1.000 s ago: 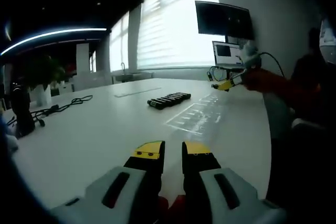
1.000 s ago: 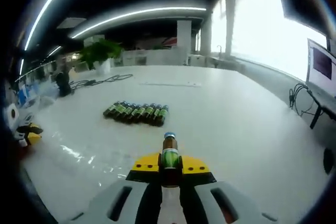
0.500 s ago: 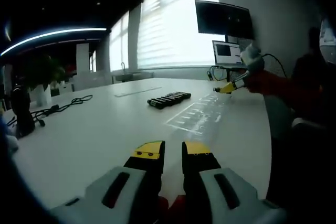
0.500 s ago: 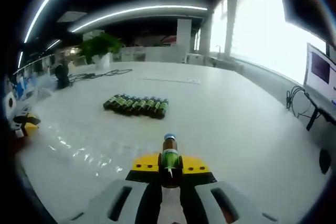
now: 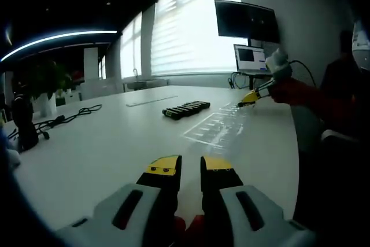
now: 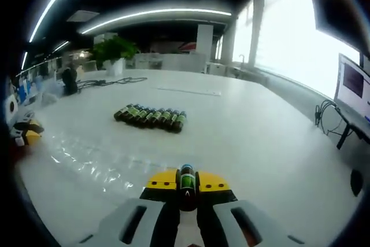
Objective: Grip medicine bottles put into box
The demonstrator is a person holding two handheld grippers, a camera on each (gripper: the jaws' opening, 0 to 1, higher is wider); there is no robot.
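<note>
My right gripper (image 6: 186,186) is shut on a small brown medicine bottle (image 6: 186,177) with a green label and blue cap, pointing away from me. It hovers low over the near edge of a clear plastic box (image 6: 92,155) lying flat on the white table. A row of several matching bottles (image 6: 150,117) lies beyond it. In the left gripper view, my left gripper (image 5: 191,166) rests low over the table, its jaws slightly open with nothing between them. Farther off are the bottle row (image 5: 186,109), the clear box (image 5: 215,126) and the right gripper (image 5: 250,98).
A red sleeve (image 5: 300,95) holds the right gripper. A laptop (image 5: 250,59) and a monitor (image 5: 245,21) stand at the table's far end. Cables (image 6: 110,84) and a plant (image 6: 114,50) sit far off. The left gripper (image 6: 24,133) shows at the left edge.
My right gripper has dipped lower and closer to the table, so the held bottle now points more end-on. In the left gripper view it has drifted right. The left gripper has not moved.
</note>
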